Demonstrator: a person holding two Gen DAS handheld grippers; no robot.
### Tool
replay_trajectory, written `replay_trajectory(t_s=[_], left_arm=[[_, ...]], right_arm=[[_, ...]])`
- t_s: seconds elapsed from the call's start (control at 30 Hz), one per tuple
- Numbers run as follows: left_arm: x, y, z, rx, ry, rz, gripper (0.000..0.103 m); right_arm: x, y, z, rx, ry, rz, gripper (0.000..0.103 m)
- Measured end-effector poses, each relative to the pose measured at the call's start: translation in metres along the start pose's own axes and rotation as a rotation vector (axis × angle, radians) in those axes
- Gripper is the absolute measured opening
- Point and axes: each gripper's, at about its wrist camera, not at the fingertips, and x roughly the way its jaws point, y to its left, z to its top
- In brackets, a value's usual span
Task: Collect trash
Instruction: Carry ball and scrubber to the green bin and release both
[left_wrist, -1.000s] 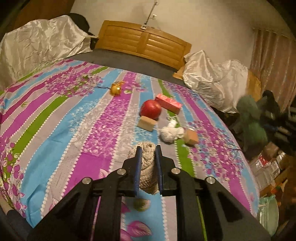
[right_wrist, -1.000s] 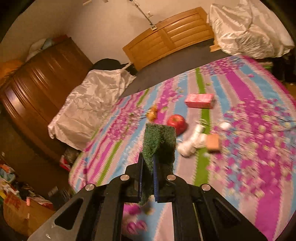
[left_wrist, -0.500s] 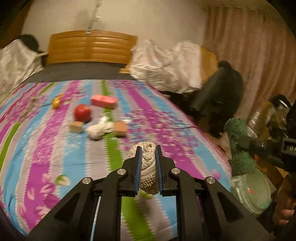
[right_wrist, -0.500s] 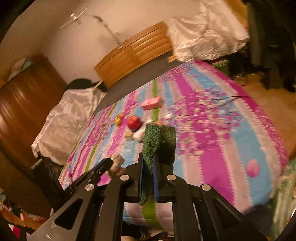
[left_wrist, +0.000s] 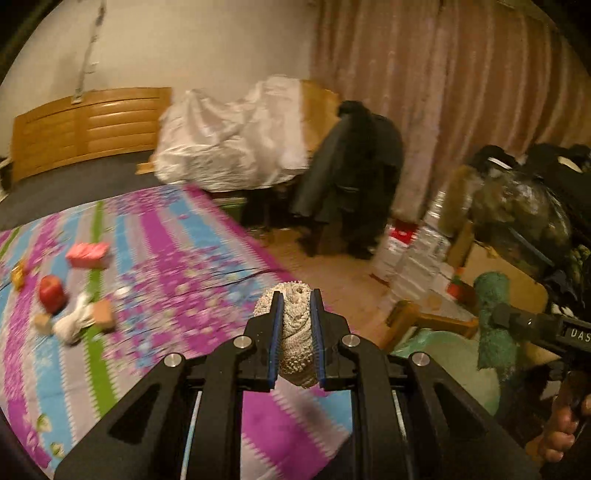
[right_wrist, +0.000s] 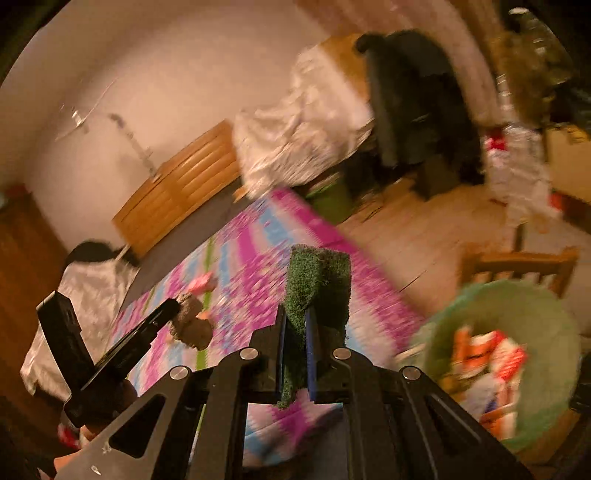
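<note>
Motion blur is smearing the green bin's (right_wrist: 546, 317) contents right of the fingers; the frame edge is cropping its rim.

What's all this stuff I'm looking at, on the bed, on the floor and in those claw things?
bedspread: one, purple, blue and green stripes, on the bed
apple: one, red, on the bedspread
box: one, pink, beyond the apple
white wad: one, near the apple
tan blocks: two, either side of the wad
headboard: one, wooden, by the wall
white sheet: one, draped beside the bed
dark coat: one, by the curtain
bin: one, green, on the floor, wrappers inside
knitted piece: one, cream, clamped in the left gripper
turf piece: one, green, clamped in the right gripper
hand: one, holding the right gripper
</note>
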Motion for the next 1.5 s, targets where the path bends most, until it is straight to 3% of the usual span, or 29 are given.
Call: replay_trajectory(t_s=[0.4, 0.57, 0.77, 1.03, 1.5], left_arm=[[0.07, -0.132, 0.023, 0.192, 0.072, -0.24, 0.013], [0.094, -0.161, 0.023, 0.201, 0.138, -0.339, 0.013], [0.113, -0.187, 0.011, 0.226, 0.207, -0.431, 0.013], [0.12, -0.208, -0.013, 0.319, 0.244, -0.409, 0.013], [0.116, -0.225, -0.026, 0.434, 0.23, -0.366, 0.013]], right_arm=[[-0.091, -0.102, 0.029, 0.068, -0.184, -0.276, 0.01], [-0.097, -0.117, 0.032, 0.07, -0.172, -0.334, 0.01], [-0.085, -0.136, 0.022, 0.119, -0.103, -0.337, 0.01], [-0.065, -0.141, 0.008, 0.125, -0.034, -0.339, 0.01], [-0.047, -0.138, -0.005, 0.07, 0.034, -0.413, 0.01]])
